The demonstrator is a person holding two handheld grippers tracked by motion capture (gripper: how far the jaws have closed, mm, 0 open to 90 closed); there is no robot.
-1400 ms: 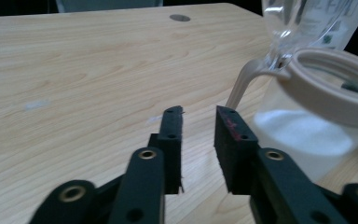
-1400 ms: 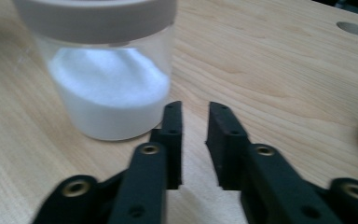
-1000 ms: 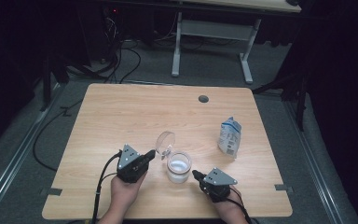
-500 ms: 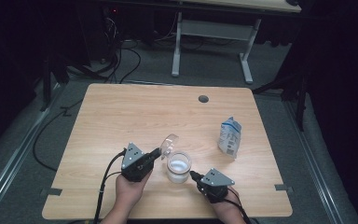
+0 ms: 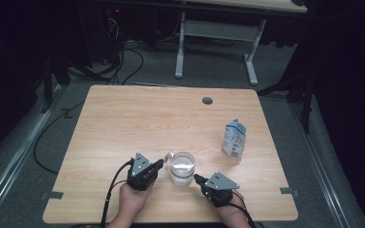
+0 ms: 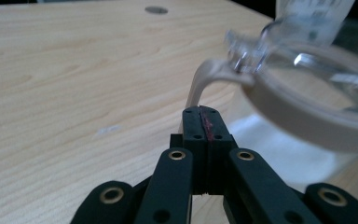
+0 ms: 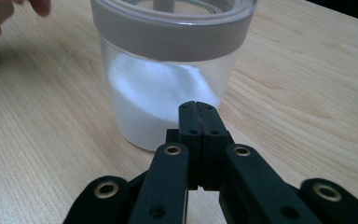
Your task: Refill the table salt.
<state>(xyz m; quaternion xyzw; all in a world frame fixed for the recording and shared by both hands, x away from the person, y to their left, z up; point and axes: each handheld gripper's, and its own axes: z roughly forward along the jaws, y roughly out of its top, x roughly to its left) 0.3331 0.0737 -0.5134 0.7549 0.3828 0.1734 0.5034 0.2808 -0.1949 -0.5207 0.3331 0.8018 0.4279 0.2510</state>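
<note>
Left gripper (image 6: 200,112) jaws pressed together, just below jar (image 6: 307,116) lid clasp (image 6: 214,77). Right gripper (image 7: 199,108) jaws likewise together, beside sugar-filled jar.

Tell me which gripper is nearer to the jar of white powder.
Left. The left gripper has its shut tips right beside the jar, at the lid's clasp near the rim. The right gripper sits just off the jar's base on the other side, shut and apart from it.
</note>
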